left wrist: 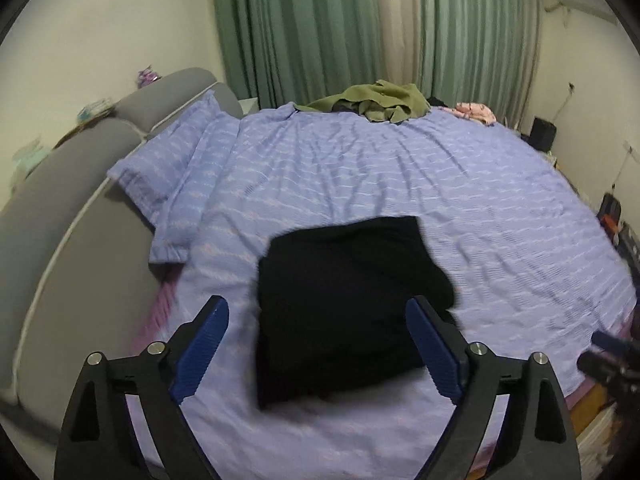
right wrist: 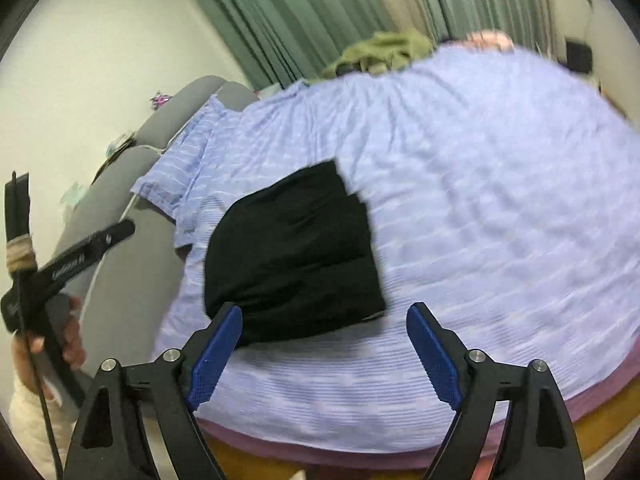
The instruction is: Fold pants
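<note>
Already the black pants [left wrist: 344, 312] lie as a compact folded packet on the lavender striped bed sheet [left wrist: 420, 184], near the front edge of the bed and just right of the pillow [left wrist: 168, 176] that rests against the grey headboard [left wrist: 52, 208]. From left to right: the left hand-held gripper [left wrist: 318, 344] has its blue pads spread wide with nothing between them; the packet only shows through the gap, and the pads appear clear of the cloth. In the right wrist view a person's hand [right wrist: 60, 336] shows at the left margin, holding that tool. The right hand-held gripper [right wrist: 324, 344] likewise stands wide apart and empty, the packet's near edge showing just behind its left pad. Farther back, an olive garment [left wrist: 376, 102] and something pink [left wrist: 474, 111] lie heaped by the green curtain [left wrist: 304, 28].

Judging by the tidy rectangle and both tools free, the folding step looks finished and this is the release. One corner on the packet's right side bulges a little, so the next move, if any, calls for a light tuck or press there.
</note>
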`<state>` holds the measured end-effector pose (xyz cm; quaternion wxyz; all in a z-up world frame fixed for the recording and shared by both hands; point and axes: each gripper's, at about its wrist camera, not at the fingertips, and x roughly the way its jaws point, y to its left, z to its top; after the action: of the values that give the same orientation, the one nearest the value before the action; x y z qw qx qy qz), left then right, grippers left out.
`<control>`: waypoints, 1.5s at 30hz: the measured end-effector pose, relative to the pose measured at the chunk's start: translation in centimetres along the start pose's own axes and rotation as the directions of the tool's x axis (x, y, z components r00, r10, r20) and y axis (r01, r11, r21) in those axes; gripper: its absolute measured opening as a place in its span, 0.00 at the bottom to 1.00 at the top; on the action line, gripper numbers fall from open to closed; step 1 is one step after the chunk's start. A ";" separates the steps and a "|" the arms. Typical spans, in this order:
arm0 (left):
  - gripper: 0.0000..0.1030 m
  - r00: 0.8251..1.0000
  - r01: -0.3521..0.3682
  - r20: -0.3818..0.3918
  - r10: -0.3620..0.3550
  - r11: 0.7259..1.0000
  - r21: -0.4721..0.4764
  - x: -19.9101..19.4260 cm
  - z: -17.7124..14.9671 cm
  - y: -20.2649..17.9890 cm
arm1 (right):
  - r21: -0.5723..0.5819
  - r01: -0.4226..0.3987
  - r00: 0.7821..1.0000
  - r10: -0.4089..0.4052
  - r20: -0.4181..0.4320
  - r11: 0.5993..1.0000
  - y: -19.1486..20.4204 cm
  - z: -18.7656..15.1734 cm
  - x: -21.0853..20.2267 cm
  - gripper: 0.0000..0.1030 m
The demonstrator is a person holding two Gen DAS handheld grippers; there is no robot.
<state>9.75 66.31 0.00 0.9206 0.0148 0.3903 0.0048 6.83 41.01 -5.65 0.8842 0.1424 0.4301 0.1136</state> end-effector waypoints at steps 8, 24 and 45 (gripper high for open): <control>1.00 0.998 0.013 0.057 -0.009 0.998 -0.064 -7.9 -4.7 -10.9 | -0.177 0.048 0.994 -0.030 0.103 0.983 -8.0 0.6 -11.0 0.93; 1.00 0.991 0.037 0.123 -0.047 0.995 0.090 -13.4 -7.2 -25.7 | -0.058 0.108 0.975 -0.095 0.201 0.992 -17.9 -2.2 -20.4 0.93; 1.00 0.989 -0.033 0.141 0.037 0.999 -0.030 -16.8 -9.7 -41.0 | -0.171 0.129 0.976 -0.094 0.195 0.977 -31.6 -0.7 -27.7 0.93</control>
<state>-9.02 25.21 4.13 0.9459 0.0095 0.3235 0.0252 -8.01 2.70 3.06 0.9348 0.0463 0.3408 0.0888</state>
